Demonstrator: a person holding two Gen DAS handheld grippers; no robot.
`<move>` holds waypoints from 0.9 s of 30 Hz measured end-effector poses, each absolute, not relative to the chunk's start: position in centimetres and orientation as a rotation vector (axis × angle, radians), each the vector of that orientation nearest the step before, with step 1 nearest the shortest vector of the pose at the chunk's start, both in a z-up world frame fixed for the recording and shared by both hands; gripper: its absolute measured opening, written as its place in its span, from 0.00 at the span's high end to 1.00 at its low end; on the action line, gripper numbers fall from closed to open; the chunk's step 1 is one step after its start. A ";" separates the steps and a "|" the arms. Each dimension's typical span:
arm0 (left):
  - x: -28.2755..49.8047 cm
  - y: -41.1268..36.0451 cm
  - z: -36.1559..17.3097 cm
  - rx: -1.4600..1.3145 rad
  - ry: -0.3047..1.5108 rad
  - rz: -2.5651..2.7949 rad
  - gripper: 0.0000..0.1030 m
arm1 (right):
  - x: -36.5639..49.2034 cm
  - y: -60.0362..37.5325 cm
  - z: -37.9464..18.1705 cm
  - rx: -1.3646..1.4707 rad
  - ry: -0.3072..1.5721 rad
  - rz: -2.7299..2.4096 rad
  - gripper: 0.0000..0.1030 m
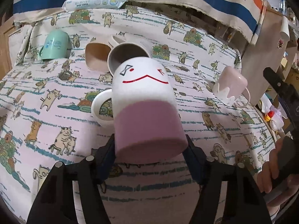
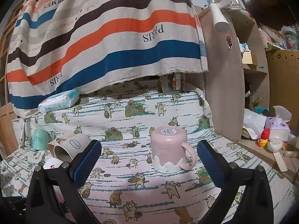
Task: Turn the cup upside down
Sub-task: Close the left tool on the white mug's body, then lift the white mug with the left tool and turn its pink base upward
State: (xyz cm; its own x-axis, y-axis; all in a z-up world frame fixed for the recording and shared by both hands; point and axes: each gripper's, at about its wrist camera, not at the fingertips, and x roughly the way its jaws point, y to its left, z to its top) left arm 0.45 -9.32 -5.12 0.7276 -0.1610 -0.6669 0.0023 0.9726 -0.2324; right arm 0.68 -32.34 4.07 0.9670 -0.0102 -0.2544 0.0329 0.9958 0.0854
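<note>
My left gripper (image 1: 150,149) is shut on a white and pink mug with a drawn face (image 1: 143,100), gripping its pink base end; the mug is tilted with its mouth pointing away and its handle to the left, above the cat-print cloth. My right gripper (image 2: 147,160) is open and empty above the cloth. A pink mug with a white drip pattern (image 2: 169,147) stands upside down just beyond and between its fingers; it also shows at the right of the left wrist view (image 1: 231,85).
A mint cup (image 1: 55,45) stands upside down at the far left. A beige cup (image 1: 97,57) and a grey-white cup (image 2: 72,145) lie on their sides near it. A baby wipes pack (image 1: 95,1) lies at the back. A wooden shelf (image 2: 224,93) stands on the right.
</note>
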 end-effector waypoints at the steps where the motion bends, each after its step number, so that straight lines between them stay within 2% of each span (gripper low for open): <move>1: 0.2 -9.2 -4.8 -0.215 0.738 -0.091 0.37 | 0.7 -32.3 4.1 0.087 0.260 -0.021 0.00; 9: 0.0 -8.9 -2.1 -0.166 0.669 -0.115 0.37 | 1.4 -31.6 4.1 0.038 0.265 -0.081 0.00; 19: 3.2 -7.9 0.5 -0.146 0.680 -0.181 0.38 | 2.0 -30.9 4.6 0.001 0.173 -0.193 0.00; 27: 5.6 -7.7 1.4 -0.116 0.701 -0.196 0.38 | 4.6 -31.3 3.3 0.058 0.350 -0.015 0.00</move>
State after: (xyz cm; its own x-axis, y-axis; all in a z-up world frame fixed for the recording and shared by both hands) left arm 5.63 -7.72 1.43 0.7467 -0.2176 -0.6286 0.1402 0.9752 -0.1711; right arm 4.59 -31.28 3.33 0.9394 -0.0042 -0.3428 0.0243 0.9982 0.0544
